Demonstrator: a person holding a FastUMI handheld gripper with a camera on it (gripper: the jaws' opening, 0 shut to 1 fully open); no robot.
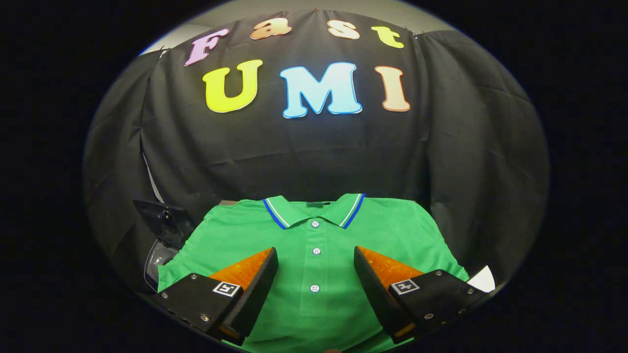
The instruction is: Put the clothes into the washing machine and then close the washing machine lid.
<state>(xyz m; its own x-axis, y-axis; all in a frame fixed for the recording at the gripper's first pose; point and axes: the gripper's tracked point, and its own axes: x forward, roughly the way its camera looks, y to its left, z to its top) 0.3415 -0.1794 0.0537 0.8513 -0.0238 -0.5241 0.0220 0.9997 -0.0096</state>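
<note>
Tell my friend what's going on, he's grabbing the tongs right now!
Tongs: open, hovering over the green polo shirt, fingers on either side of its button placket, holding nothing.
Shirt: lying flat, collar away from the tongs.
Washing machine: beside the shirt, its lid looks raised.
Done: nothing yet.
Left: grab the shirt, put it in the machine, close the lid.

shirts: 1 (314, 255) | buttons: 3 (316, 251) | washing machines: probably 1 (164, 235)
</note>
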